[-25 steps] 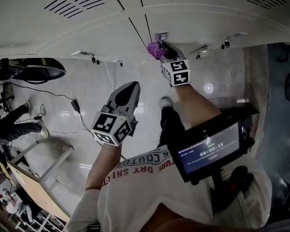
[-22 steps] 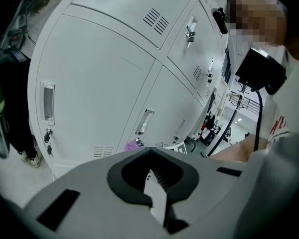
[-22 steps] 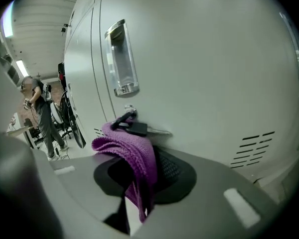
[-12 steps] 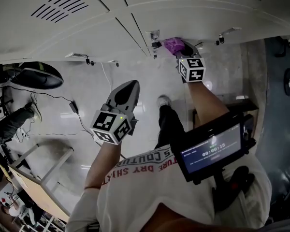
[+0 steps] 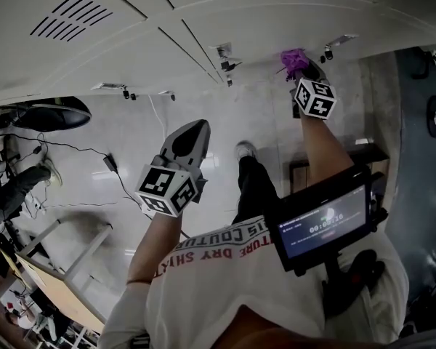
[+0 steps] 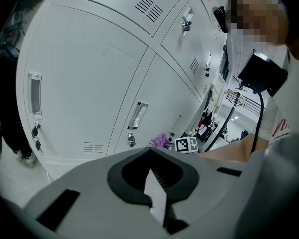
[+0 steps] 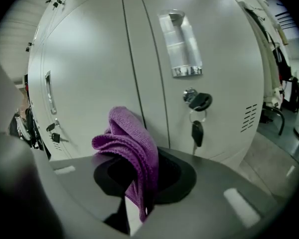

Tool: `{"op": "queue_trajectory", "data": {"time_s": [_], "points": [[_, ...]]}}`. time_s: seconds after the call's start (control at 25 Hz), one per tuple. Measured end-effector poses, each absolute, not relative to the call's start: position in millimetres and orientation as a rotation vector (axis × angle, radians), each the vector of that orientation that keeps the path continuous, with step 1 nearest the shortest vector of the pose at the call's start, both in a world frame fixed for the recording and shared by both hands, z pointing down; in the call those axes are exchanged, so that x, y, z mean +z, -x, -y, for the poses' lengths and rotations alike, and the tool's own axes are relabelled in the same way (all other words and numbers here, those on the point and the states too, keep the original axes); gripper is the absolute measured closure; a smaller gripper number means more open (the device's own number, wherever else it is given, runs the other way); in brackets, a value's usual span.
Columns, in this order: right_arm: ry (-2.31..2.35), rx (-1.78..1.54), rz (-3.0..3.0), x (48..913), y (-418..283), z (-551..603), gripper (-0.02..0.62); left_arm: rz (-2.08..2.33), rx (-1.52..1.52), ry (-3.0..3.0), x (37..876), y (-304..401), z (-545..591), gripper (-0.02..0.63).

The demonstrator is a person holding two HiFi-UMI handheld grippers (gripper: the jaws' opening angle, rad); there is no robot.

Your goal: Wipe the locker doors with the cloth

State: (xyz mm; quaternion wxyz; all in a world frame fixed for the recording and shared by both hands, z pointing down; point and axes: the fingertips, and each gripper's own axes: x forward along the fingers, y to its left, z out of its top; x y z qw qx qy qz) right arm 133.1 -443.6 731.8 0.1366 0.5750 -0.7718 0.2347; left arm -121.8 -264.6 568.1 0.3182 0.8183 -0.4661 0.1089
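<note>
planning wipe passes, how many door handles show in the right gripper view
2: a handle above the dangling keys, right of the cloth; another handle far left. Others may be hidden.

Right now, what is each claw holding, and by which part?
Right claw pinches the purple cloth by its lower end; the bunched rest sticks out free. Left claw is shut, holding nothing.

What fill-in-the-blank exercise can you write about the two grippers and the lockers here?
The right gripper is shut on a knitted cloth of ____ colour.
The left gripper has its jaws together and holds ____.
A ____ hangs from the lock of the white metal locker door.
Missing words: purple; nothing; key.
</note>
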Motion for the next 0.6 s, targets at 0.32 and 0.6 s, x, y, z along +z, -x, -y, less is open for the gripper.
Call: {"op": "queue_trajectory", "data": {"time_s": [0.32,0.6], "points": [[-1.618,0.741,2.246,713,-130,420,0.523,1.205,0.265,-2.174,556,111,266,0.604],[-1.309,0.756,2.614,570,-76,318,0.523,1.116,0.19,-2.349,469,78,230,0.604]]}}
